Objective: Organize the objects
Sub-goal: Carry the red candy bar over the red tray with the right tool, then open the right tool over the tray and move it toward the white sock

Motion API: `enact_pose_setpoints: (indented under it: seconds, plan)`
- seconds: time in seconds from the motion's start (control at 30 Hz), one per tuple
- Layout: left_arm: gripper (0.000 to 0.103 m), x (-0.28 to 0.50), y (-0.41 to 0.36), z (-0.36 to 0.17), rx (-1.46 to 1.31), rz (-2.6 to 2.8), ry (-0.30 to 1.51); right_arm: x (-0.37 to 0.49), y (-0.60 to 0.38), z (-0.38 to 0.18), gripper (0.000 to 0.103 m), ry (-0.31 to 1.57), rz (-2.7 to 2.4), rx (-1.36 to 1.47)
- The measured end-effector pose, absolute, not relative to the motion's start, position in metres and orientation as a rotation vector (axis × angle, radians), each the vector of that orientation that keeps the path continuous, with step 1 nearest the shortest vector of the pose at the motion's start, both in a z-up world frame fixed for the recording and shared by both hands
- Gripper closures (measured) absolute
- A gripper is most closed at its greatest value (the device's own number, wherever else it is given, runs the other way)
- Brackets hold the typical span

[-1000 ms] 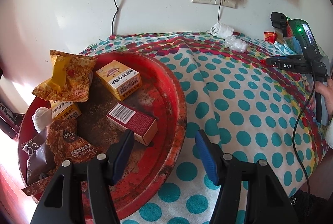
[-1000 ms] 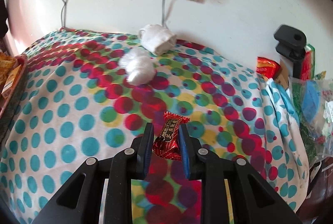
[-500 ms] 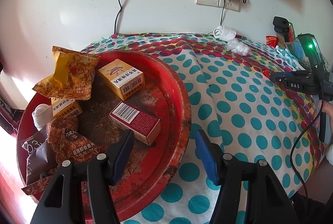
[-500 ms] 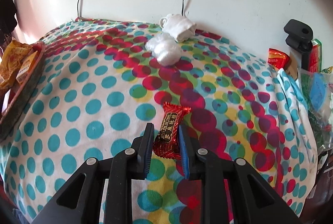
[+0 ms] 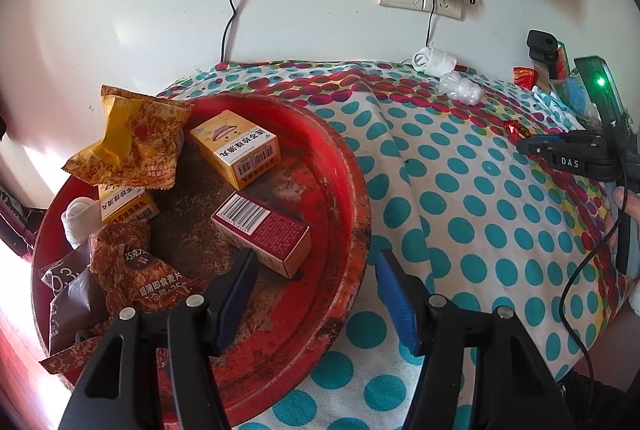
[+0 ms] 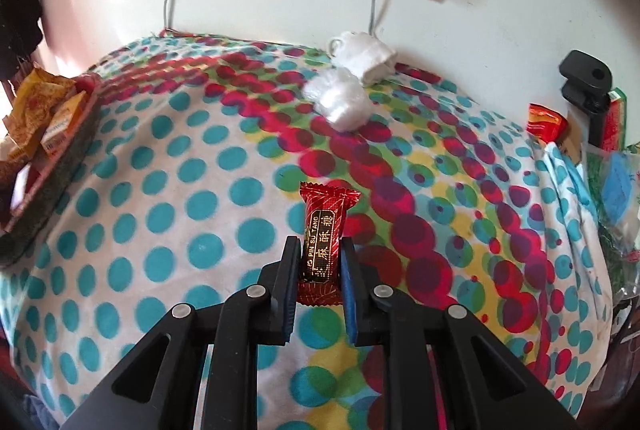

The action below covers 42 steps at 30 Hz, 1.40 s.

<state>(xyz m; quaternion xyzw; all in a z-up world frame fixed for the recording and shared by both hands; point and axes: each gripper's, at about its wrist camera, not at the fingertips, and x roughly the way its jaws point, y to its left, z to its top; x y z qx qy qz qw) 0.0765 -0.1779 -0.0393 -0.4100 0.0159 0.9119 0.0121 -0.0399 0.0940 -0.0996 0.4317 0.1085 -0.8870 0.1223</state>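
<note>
Right wrist view: red candy [image 6: 323,242] clamped between the right gripper [image 6: 319,262] pads, now lifted clear of the dotted cloth [image 6: 168,214] it was near a second ago. Red tray [image 5: 344,190] sits well left of the candy. Left gripper [image 5: 316,282] spread apart, empty, straddling the tray rim. Pick looks done; carry to tray likely next.
</note>
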Motion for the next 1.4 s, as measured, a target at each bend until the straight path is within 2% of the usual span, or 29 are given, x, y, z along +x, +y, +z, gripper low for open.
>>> enact_pose_setpoints:
  seconds: [0.5, 0.8, 1.13, 1.23, 1.4]
  plan:
    - [0.040, 0.079, -0.195, -0.029, -1.253, 2.915, -0.043, -0.031, -0.056, -0.059, 0.085, 0.338, -2.330, 1.050]
    - [0.040, 0.078, -0.209, -0.029, -1.277, 2.936, -0.120, -0.040, -0.144, -0.065, 0.085, 0.388, -2.130, 1.048]
    - [0.040, 0.073, -0.219, -0.034, -1.308, 2.943, -0.175, -0.059, -0.179, -0.083, 0.085, 0.425, -2.049, 1.093]
    - [0.040, 0.072, -0.219, -0.035, -1.316, 2.939, -0.172, -0.061, -0.173, -0.082, 0.077, 0.393, -2.056, 1.084]
    - [0.040, 0.073, -0.214, -0.036, -1.312, 2.934, -0.142, -0.050, -0.128, -0.067, 0.054, 0.333, -2.127, 1.046]
